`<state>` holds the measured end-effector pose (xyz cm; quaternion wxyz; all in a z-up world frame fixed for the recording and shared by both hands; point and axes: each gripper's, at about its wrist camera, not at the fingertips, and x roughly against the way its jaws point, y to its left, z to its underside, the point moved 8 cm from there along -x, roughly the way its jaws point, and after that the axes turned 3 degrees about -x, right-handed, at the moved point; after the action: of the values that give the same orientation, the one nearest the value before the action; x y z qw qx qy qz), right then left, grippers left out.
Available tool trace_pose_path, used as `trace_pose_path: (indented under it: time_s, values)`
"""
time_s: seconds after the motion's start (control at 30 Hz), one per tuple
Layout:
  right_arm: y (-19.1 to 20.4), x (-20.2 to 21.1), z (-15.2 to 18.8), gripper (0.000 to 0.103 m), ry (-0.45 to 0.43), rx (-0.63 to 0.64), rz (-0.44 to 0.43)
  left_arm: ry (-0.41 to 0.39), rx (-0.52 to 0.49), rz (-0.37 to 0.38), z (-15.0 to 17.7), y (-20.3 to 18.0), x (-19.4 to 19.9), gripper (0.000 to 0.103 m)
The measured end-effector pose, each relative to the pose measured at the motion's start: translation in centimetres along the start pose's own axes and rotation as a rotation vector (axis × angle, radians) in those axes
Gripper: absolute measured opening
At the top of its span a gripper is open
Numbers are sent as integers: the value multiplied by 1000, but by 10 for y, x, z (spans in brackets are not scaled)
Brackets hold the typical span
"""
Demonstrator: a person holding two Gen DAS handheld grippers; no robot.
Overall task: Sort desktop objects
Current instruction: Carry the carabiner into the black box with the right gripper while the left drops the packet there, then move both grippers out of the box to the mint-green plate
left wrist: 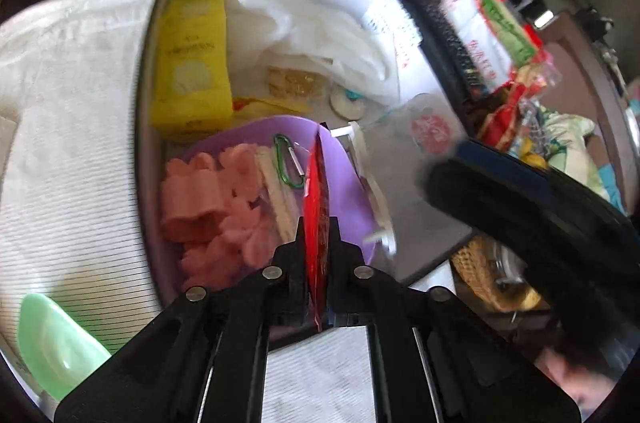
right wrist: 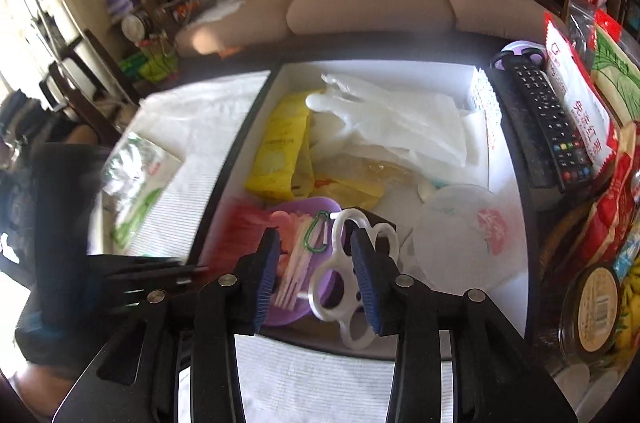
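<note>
Left wrist view, left to right. Lower left: a green scoop-like dish (left wrist: 52,343) on the white ribbed mat (left wrist: 72,151). Centre: the black-rimmed tray (left wrist: 154,35), holding a yellow packet (left wrist: 194,63) in the upper part of the frame and, below it, the purple dish (left wrist: 348,175) with pink flower-shaped pieces (left wrist: 216,207) and a green carabiner (left wrist: 286,159). Lower centre: the left gripper (left wrist: 318,235), jaws nearly together, clamping a flat red packet (left wrist: 316,207) edge-on above the purple dish. Right: a dark blurred shape, probably the other tool.

Right wrist view, left to right. Left: a green-and-white pouch (right wrist: 136,179) on the mat. Centre: the right gripper (right wrist: 316,263), jaws parted, with a white ringed plastic piece (right wrist: 344,283) between them; it touches the right-hand pad only, so it is judged released or nearly so, over the dish's near edge. Right: a round translucent lid (right wrist: 464,239), then a remote control (right wrist: 548,127) at the tray's far right rim.

Risks. The red packet, held upright by one thin edge, could tip out of the dish and land on the tray floor. The white piece could catch on the pad and fall outside the dish. Both tools crowd one dish and could knock each other.

Pose. Both grippers slant steeply downward, side by side over the tray's near end.
</note>
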<state>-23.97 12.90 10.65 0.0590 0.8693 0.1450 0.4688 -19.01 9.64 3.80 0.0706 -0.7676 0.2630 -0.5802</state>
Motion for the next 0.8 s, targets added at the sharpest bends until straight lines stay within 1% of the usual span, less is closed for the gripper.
trace_pose_path:
  time_s: [0.03, 0.07, 0.13, 0.17, 0.23, 0.3, 0.33, 0.37, 0.43, 0.53, 0.6, 0.7, 0.77, 0.8]
  values:
    - [-1, 4, 1, 40, -2, -3, -9, 21, 32, -3, 0, 1, -7, 37]
    - [-1, 8, 2, 40, -6, -3, -13, 27, 50, 7, 1, 2, -8, 40]
    - [-3, 15, 4, 42, -15, -3, -15, 0, 68, 29, 1, -1, 0, 49]
    - [-5, 18, 5, 43, -18, -8, -14, -24, 72, 42, 1, -2, 9, 52]
    - [-7, 20, 7, 43, -22, -12, -21, -58, 72, 39, 4, 0, 29, 57]
    - [-7, 25, 8, 45, -33, -25, -39, -103, 78, 56, 10, 5, 56, 60]
    - [-5, 25, 9, 45, -32, -24, -43, -122, 80, 43, 13, 9, 67, 61]
    - [-2, 26, 10, 45, -33, -21, -48, -157, 81, 34, 19, 15, 84, 61]
    - [7, 30, 12, 45, -42, -10, -67, -211, 81, 31, 31, 28, 110, 64]
    - [31, 34, 13, 45, -58, 16, -105, -267, 86, -25, 55, 56, 141, 69]
    - [47, 33, 14, 49, -59, 37, -112, -276, 90, -82, 73, 79, 155, 70]
    - [74, 29, 21, 51, -47, 65, -123, -263, 106, -128, 103, 112, 167, 74]
    - [92, 28, 27, 54, -43, 71, -138, -255, 132, -131, 123, 133, 175, 80]
    - [101, 28, 30, 57, -43, 73, -148, -252, 146, -135, 134, 144, 180, 88]
